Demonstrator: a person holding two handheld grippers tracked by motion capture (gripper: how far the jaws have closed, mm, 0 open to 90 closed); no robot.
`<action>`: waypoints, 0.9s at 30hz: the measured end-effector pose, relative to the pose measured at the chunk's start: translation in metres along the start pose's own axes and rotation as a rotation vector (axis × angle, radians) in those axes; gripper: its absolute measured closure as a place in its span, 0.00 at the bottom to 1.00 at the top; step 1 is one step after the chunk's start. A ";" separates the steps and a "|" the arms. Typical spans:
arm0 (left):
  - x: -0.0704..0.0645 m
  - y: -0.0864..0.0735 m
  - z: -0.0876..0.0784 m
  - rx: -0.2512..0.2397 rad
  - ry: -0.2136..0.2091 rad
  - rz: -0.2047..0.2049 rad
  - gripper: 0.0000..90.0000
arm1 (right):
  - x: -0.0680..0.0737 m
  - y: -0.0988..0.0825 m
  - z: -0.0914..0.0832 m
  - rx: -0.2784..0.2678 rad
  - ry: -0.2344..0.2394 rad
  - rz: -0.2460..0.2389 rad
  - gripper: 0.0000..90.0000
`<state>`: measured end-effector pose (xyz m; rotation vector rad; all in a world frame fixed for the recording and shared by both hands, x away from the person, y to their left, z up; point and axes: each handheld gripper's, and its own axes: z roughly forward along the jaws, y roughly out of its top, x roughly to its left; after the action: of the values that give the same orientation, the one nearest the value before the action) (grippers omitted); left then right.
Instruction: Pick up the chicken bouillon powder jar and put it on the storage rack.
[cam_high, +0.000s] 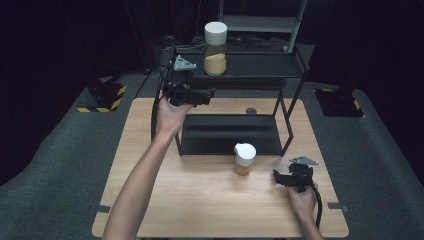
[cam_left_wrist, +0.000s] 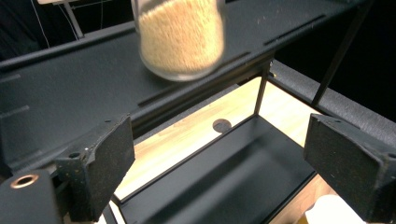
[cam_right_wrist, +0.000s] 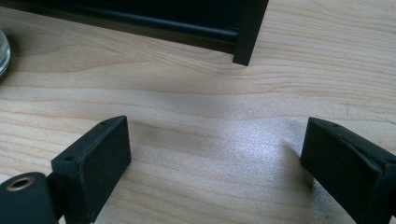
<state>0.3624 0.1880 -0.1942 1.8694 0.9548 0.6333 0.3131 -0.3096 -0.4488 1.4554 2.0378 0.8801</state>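
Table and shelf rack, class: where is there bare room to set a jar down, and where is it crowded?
Free: the rack's lower tray; the top shelf right of the tall jar; the table's front-left wood, beside the forearm. Crowded: between the small jar and the right gripper, and around the left gripper.

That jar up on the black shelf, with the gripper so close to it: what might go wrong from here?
1. The tall jar stands near the top shelf's front edge; a bump from the open left gripper could tip it off.
2. The small jar stands on the table below, where a fall might hit it.
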 end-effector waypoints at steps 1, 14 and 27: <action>-0.001 -0.003 0.001 0.002 0.002 0.009 0.10 | 0.000 0.000 0.000 0.000 0.000 0.000 0.08; -0.002 -0.030 0.009 0.024 -0.036 0.005 0.10 | 0.000 0.000 0.000 0.000 0.000 0.000 0.08; -0.005 -0.051 0.021 0.065 -0.050 -0.001 0.10 | 0.000 0.000 0.000 0.000 0.000 0.000 0.08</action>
<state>0.3578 0.1880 -0.2491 1.9329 0.9545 0.5583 0.3131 -0.3096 -0.4488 1.4555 2.0378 0.8801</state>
